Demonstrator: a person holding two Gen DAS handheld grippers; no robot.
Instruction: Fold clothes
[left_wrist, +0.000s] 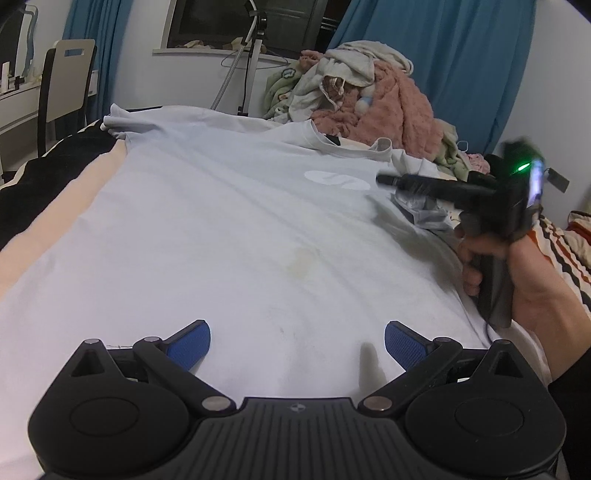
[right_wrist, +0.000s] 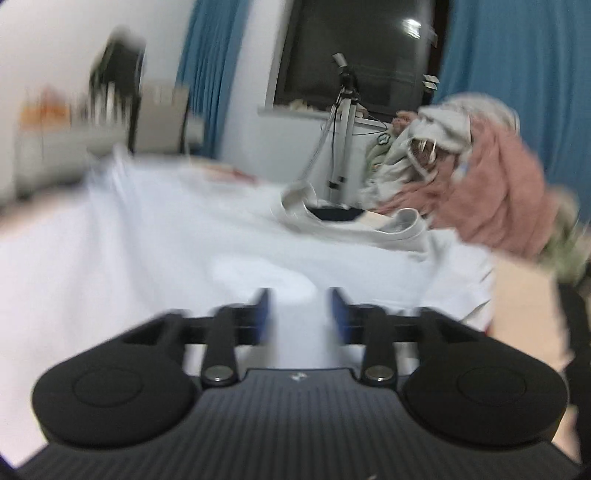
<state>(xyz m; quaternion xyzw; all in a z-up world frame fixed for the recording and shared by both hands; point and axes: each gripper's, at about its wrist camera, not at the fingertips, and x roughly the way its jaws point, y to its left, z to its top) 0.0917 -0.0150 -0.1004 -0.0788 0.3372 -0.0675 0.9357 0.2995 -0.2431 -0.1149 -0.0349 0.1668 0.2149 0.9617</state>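
Observation:
A pale blue T-shirt (left_wrist: 229, 221) lies spread flat on the bed, collar (left_wrist: 347, 146) at the far end, a white oval logo (left_wrist: 338, 181) on the chest. My left gripper (left_wrist: 297, 343) is open and empty above the shirt's near hem. My right gripper (left_wrist: 384, 180) is seen from the side above the shirt's right sleeve (left_wrist: 424, 212), which looks bunched under it. In the blurred right wrist view the right gripper (right_wrist: 299, 314) has a narrow gap between its fingers, with the shirt (right_wrist: 147, 258) beneath and nothing clearly held.
A heap of unfolded clothes with a pink fleece (left_wrist: 391, 107) lies at the far right of the bed. A chair (left_wrist: 62, 85) and desk stand at the left. A tripod stand (left_wrist: 251, 55) is behind the bed. A striped cover (left_wrist: 561, 243) lies at the right.

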